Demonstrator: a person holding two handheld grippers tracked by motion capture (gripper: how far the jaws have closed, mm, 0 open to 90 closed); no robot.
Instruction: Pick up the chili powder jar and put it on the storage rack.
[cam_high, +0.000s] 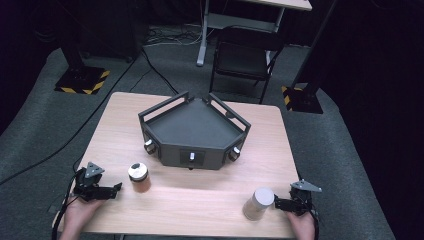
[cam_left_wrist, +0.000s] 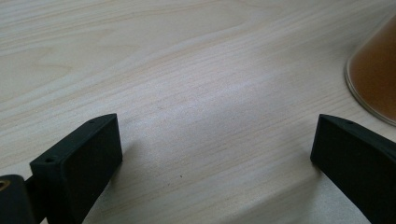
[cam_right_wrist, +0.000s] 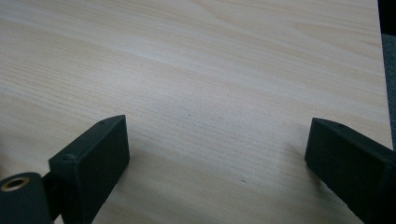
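A jar of amber-brown stuff with a pale lid (cam_high: 139, 177) stands on the wooden table (cam_high: 200, 200) at the front left. My left gripper (cam_high: 116, 189) rests just to its left, held by a hand. In the left gripper view the left gripper (cam_left_wrist: 217, 135) is open, with bare wood between the jaws and the amber jar (cam_left_wrist: 376, 74) at the right edge. A whitish jar (cam_high: 258, 202) stands at the front right, and my right gripper (cam_high: 278, 203) lies close to its right side. In the right gripper view the right gripper (cam_right_wrist: 217, 135) is open over bare wood.
A dark grey angular tray (cam_high: 192, 125) with railed sides and knobs on its front faces sits mid-table. Beyond the table are a black chair (cam_high: 242, 57), a desk leg and two stand bases with yellow-black tape. The table's right edge (cam_right_wrist: 382, 70) is near the right gripper.
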